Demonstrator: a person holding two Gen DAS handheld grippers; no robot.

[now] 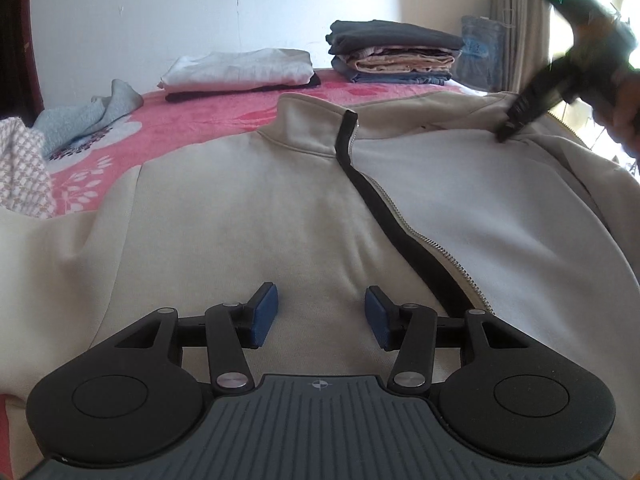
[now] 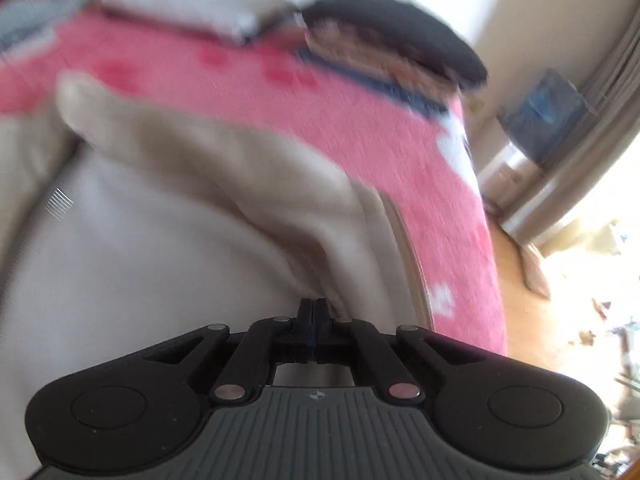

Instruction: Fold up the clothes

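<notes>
A beige jacket point(image 1: 248, 216) lies spread across a pink blanket point(image 1: 192, 116), filling the middle and lower part of the left wrist view. Its collar point(image 1: 308, 128) stands at upper centre, and a black-edged zip point(image 1: 404, 232) runs from the collar down toward the lower right of the frame.

The left gripper point(image 1: 321, 314) sits at bottom centre with its blue pads point(image 1: 264, 312) spread wide apart, nothing between them. The jacket's front panel lies directly ahead of and beneath it, showing in the gap between the pads; whether the pads touch the cloth cannot be told. The zip passes just right of the right-hand pad.

The right gripper point(image 1: 508, 130) enters from the upper right of the same view, its tip down on the jacket's opened side near the shoulder. In its own blurred view the right gripper point(image 2: 314, 308) has its fingers pressed together at lower centre, pinching a raised fold of the jacket point(image 2: 224, 184), which rises from the tips toward the upper left of the frame.

On the blanket beyond the jacket, at upper centre of the left view, lie a white folded pile point(image 1: 240, 70) and, right of it, a taller stack point(image 1: 394, 52) topped with dark cloth. A grey garment point(image 1: 92, 114) lies crumpled at upper left.
</notes>
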